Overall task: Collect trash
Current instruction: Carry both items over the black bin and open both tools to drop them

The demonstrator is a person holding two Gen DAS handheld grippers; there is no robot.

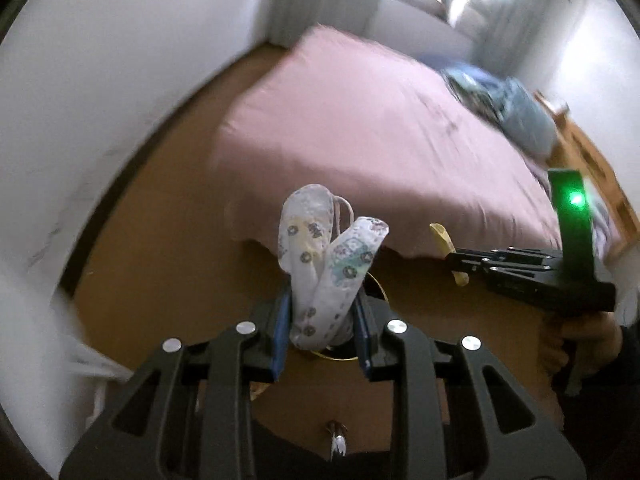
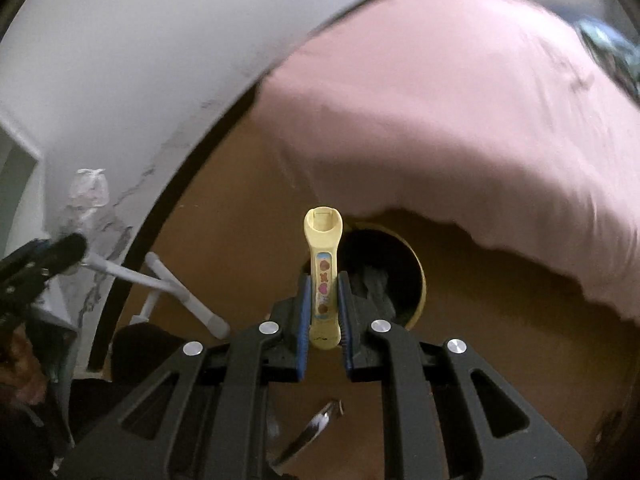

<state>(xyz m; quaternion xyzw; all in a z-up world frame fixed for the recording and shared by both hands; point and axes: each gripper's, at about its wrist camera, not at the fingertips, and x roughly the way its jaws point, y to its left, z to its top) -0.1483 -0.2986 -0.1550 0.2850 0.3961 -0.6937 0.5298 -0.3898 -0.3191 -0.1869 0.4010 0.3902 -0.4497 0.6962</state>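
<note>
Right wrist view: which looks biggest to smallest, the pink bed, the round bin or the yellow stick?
1. Pink bed.
2. Round bin, partly hidden.
3. Yellow stick, though nearness to the camera enlarges it.

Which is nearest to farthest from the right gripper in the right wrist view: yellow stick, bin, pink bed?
1. Yellow stick: clamped between the right gripper fingers.
2. Bin: on the floor just beyond the fingertips, slightly right.
3. Pink bed: farthest, upper right, its edge overhanging past the bin.

Pink-sheeted bed, brown floor, white wall
</note>
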